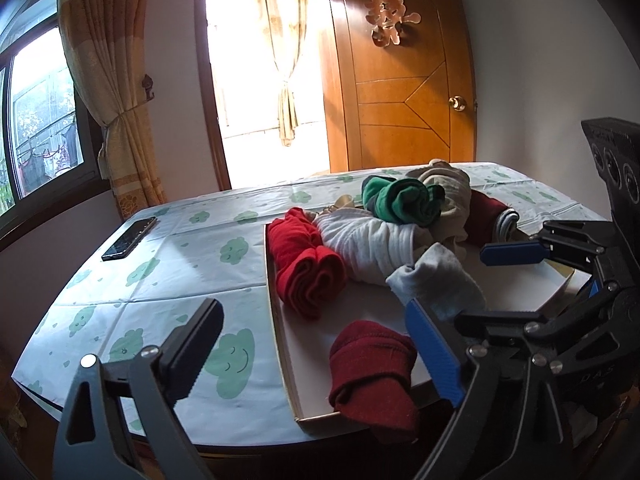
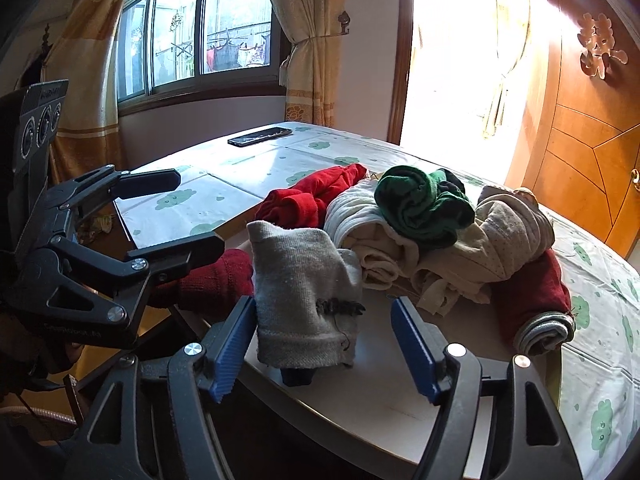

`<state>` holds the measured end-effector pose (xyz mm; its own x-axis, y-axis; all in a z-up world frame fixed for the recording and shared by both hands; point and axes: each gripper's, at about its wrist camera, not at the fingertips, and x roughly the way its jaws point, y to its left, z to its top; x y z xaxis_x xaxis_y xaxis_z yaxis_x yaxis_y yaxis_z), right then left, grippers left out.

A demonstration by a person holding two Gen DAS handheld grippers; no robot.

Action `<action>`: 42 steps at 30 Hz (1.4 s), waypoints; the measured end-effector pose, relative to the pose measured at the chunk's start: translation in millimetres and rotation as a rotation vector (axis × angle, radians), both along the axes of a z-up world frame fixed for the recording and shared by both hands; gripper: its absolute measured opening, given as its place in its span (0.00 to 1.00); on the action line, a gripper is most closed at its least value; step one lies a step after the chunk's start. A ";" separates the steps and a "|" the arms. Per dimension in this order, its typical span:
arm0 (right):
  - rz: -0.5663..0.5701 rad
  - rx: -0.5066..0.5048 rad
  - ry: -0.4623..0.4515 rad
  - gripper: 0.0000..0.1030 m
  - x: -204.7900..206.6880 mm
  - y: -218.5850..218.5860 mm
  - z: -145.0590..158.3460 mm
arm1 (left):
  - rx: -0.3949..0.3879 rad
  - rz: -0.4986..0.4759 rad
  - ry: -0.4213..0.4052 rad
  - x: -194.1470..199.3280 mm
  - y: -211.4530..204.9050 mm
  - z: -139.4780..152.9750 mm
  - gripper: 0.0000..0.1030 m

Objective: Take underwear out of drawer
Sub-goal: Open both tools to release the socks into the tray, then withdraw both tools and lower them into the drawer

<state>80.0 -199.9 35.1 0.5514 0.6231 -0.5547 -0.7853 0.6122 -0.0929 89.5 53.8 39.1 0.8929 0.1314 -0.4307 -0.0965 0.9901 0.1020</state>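
Observation:
A shallow white drawer [image 1: 280,320] lies on the table and holds rolled underwear. A grey piece [image 2: 304,296] lies between my right gripper's [image 2: 324,344] open blue fingers; it also shows in the left wrist view [image 1: 440,280]. A dark red roll [image 1: 372,376] sits at the drawer's near end, a bright red roll [image 1: 304,268] on the left, white cloth [image 1: 368,240] and a green roll [image 1: 400,200] behind. My left gripper [image 1: 316,356] is open and empty, its black finger [image 1: 196,344] over the tablecloth. The right gripper [image 1: 472,288] shows at the right of the left wrist view.
A black phone [image 1: 130,238] lies on the cloud-print tablecloth [image 1: 160,280] at the far left. Beige cloth [image 2: 492,240] and another dark red roll [image 2: 532,292] fill the drawer's far end. A wooden door [image 1: 404,100] and a bright doorway stand behind the table.

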 end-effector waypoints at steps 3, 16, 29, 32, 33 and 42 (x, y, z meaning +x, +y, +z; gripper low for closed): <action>-0.001 0.017 -0.008 0.70 -5.8 -7.0 3.6 | -0.012 0.008 -0.003 -5.0 0.7 -0.2 0.95; 0.000 0.032 -0.043 0.74 -32.3 -37.2 8.3 | -0.028 0.004 0.009 -21.3 -7.1 -12.7 0.97; -0.033 -0.010 -0.049 0.74 -60.7 -92.5 -9.7 | -0.043 -0.063 0.027 -37.9 -37.8 -26.0 0.97; -0.053 -0.034 -0.039 0.74 -62.3 -107.6 -17.4 | -0.039 -0.094 0.038 -41.0 -50.4 -29.9 0.97; -0.060 -0.045 -0.036 0.74 -63.3 -112.6 -20.4 | -0.035 -0.107 0.044 -41.7 -55.4 -31.6 0.97; -0.074 -0.204 0.020 0.74 -66.4 -152.4 -51.4 | 0.042 -0.334 0.224 -36.0 -121.9 -59.9 0.97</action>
